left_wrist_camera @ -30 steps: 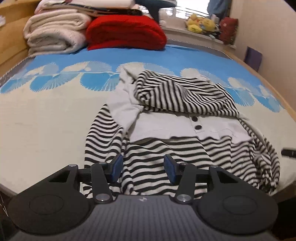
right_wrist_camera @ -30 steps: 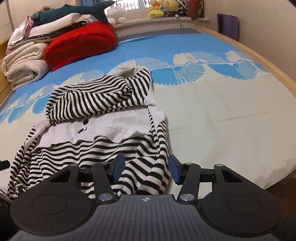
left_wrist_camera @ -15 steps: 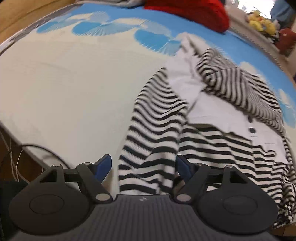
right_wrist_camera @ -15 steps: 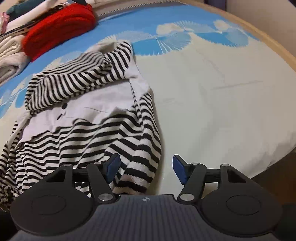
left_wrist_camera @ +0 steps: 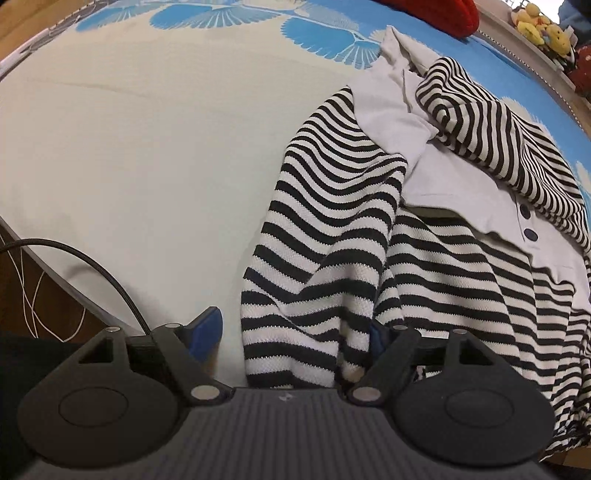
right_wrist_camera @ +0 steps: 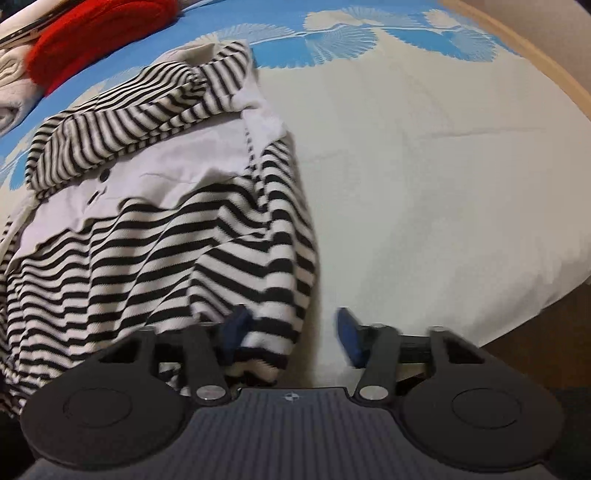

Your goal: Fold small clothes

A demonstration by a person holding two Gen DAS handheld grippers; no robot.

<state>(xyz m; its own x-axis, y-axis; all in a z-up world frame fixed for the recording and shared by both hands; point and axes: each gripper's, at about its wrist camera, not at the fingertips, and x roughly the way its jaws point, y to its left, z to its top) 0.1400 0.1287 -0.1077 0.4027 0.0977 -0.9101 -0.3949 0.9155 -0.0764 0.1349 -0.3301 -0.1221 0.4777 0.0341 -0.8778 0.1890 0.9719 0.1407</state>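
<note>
The striped top (left_wrist_camera: 373, 236) lies rumpled on the bed (left_wrist_camera: 140, 155); the left tongs (left_wrist_camera: 295, 336) gape wide around its hem corner; the right tongs (right_wrist_camera: 291, 332), jaws just closing, straddle the opposite corner without pinching it.

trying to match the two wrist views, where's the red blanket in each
Left wrist: red blanket at the top edge, right of centre.
Right wrist: red blanket in the top left corner.
Shared landmark: the striped top, right of centre in the left view, left in the right.
</note>
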